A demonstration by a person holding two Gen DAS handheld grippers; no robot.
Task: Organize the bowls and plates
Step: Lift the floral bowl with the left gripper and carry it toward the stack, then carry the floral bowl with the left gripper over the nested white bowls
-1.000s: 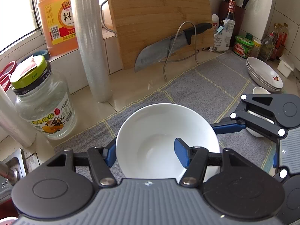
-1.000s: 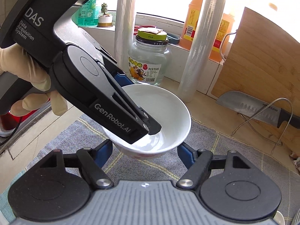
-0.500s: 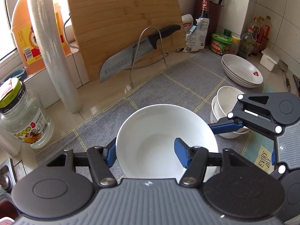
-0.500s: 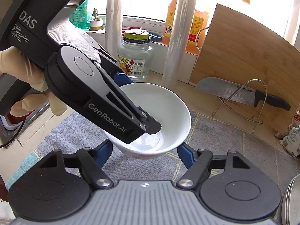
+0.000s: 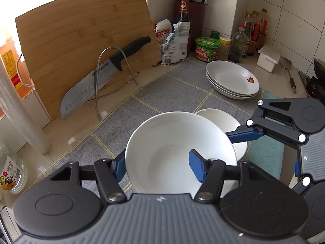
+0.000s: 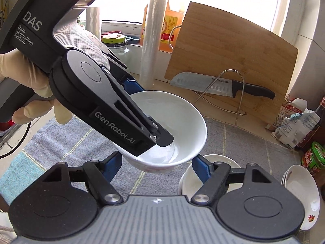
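The left gripper (image 5: 157, 167) has its blue fingers (image 5: 196, 167) clamped on the wall of a white bowl (image 5: 178, 152) — one pad inside, the other on the outer side — and the bowl hangs in the air above the grey checked mat (image 5: 178, 89) on the table (image 5: 77, 130). The right gripper (image 6: 156, 167) sits low under the same bowl (image 6: 182, 122), its fingers (image 6: 200, 169) on either side of the bowl's base; whether they press it or merely flank it cannot be told from these views. A gloved hand (image 6: 30, 93) holds the left gripper's body. Just beyond and below the lifted bowl stands a stack of small white bowls (image 5: 233, 134) on the mat, partly hidden by it. Farther off lies a stack of shallow plates (image 5: 232, 79) with a red flower mark. Behind, a cleaver (image 5: 101, 77) leans in a wire stand (image 5: 113, 77) against a bamboo cutting board (image 5: 81, 36) — bottles and jars crowd the tiled corner.
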